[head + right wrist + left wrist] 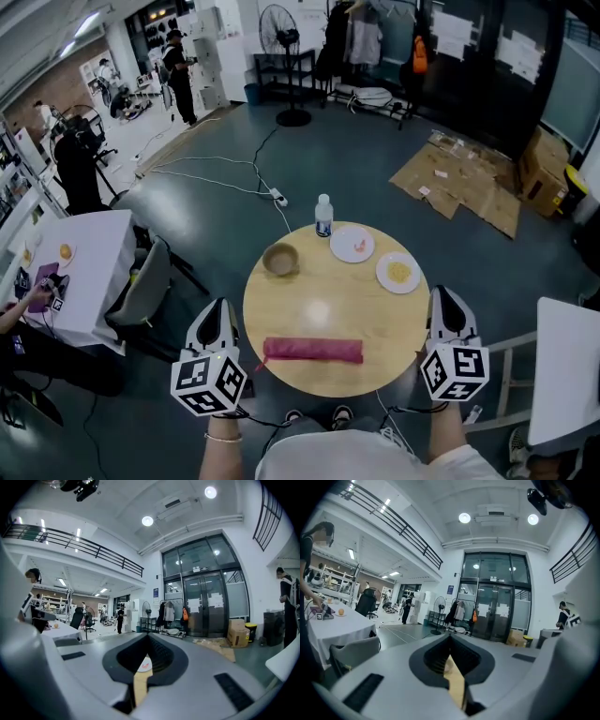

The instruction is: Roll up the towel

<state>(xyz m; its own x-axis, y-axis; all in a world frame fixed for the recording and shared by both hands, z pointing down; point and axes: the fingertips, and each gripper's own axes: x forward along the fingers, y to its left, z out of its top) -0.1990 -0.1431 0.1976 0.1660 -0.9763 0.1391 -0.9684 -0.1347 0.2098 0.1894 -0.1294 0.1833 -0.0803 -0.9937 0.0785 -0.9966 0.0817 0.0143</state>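
Observation:
A pink towel (312, 350) lies rolled into a long tube near the front edge of the round wooden table (323, 309). My left gripper (218, 307) hangs off the table's left rim, level with the roll's left end and apart from it. Off the right rim, my right gripper (443, 294) is also clear of the towel. Both are shut with nothing held. In the left gripper view the jaws of the left gripper (450, 641) meet, with only a sliver of tabletop showing below. The right gripper view shows the right gripper (147, 641) closed the same way.
At the table's far side stand a wooden bowl (280, 259), a water bottle (323, 215), a plate with pink food (352, 244) and a plate with yellow food (398, 272). A white table (89, 272) and grey chair (145, 286) flank the left; another white table (567, 375) is at right.

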